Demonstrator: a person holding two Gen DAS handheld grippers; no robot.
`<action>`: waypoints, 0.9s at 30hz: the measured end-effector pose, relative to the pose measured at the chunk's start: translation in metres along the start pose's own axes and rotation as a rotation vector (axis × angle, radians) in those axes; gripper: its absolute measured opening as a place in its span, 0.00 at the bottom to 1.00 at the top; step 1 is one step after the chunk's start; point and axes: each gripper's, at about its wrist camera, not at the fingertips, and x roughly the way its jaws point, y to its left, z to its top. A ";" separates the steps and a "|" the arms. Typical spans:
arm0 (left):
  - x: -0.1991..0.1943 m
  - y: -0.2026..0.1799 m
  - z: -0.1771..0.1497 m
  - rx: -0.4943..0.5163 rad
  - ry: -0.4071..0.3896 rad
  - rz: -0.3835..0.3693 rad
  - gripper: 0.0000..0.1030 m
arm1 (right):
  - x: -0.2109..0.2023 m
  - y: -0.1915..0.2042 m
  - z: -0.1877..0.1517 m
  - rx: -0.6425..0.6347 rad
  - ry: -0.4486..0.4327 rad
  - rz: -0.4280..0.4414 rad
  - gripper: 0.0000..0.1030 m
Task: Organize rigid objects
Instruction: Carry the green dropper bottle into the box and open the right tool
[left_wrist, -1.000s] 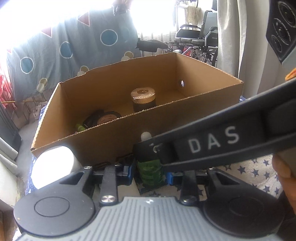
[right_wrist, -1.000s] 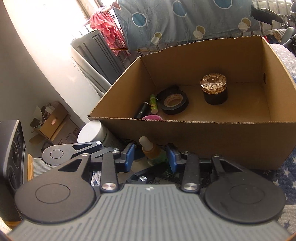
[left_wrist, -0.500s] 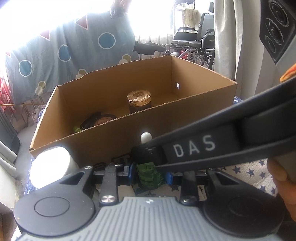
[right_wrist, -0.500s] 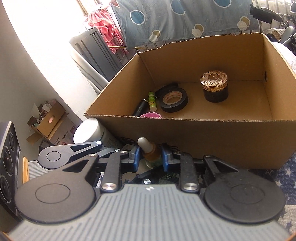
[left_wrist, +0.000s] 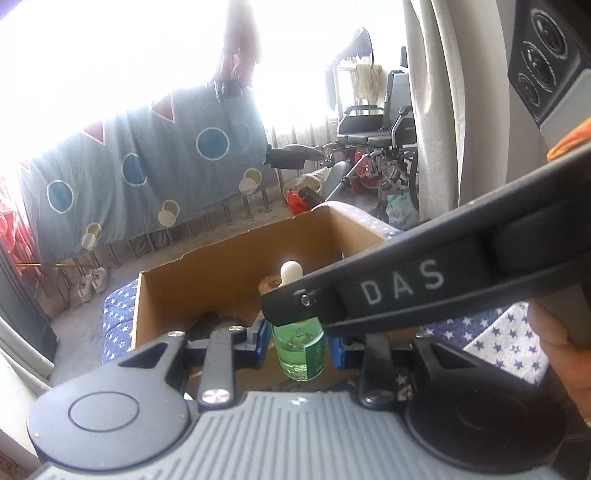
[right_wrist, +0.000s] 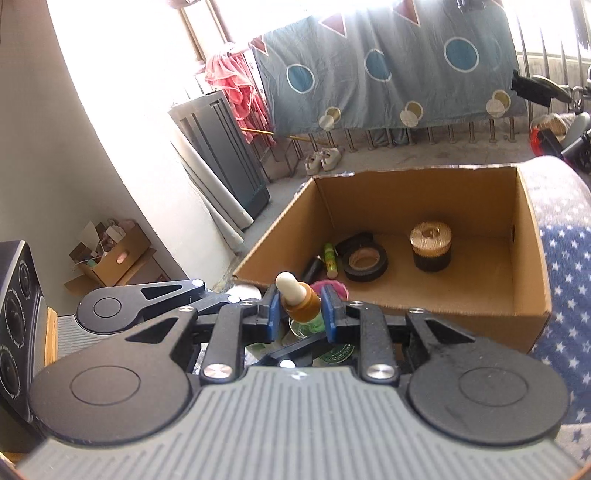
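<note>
A dropper bottle (left_wrist: 301, 350) with green liquid, a brown collar (right_wrist: 303, 302) and a white bulb hangs in the air just before the open cardboard box (right_wrist: 406, 195). My left gripper (left_wrist: 299, 341) is shut on its green glass body. From the right, my right gripper (right_wrist: 301, 310) is shut on the brown collar; its black arm (left_wrist: 399, 284) crosses the left wrist view. The box holds a black tape roll (right_wrist: 365, 262), a gold-lidded black jar (right_wrist: 430, 245), a green tube (right_wrist: 330, 258) and a pink item (right_wrist: 334, 286).
The box stands on a blue star-patterned cloth (right_wrist: 569, 280). A black speaker (right_wrist: 14, 325) is at the left, close to the left gripper's body (right_wrist: 140, 302). A person's hand (left_wrist: 561, 350) holds the right gripper. A white round lid (right_wrist: 240, 293) lies below.
The right jaws closed onto the bottle's collar. Both grippers then rose together with the bottle, so the box now sits lower in both views and more of its inside shows.
</note>
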 end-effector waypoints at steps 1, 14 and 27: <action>0.003 0.003 0.009 -0.011 0.001 -0.011 0.32 | -0.004 0.000 0.008 -0.010 -0.009 0.000 0.22; 0.149 0.027 0.074 -0.214 0.183 -0.147 0.32 | 0.050 -0.116 0.107 0.090 0.131 -0.018 0.22; 0.246 0.033 0.081 -0.309 0.349 -0.172 0.31 | 0.135 -0.194 0.124 0.082 0.264 -0.065 0.21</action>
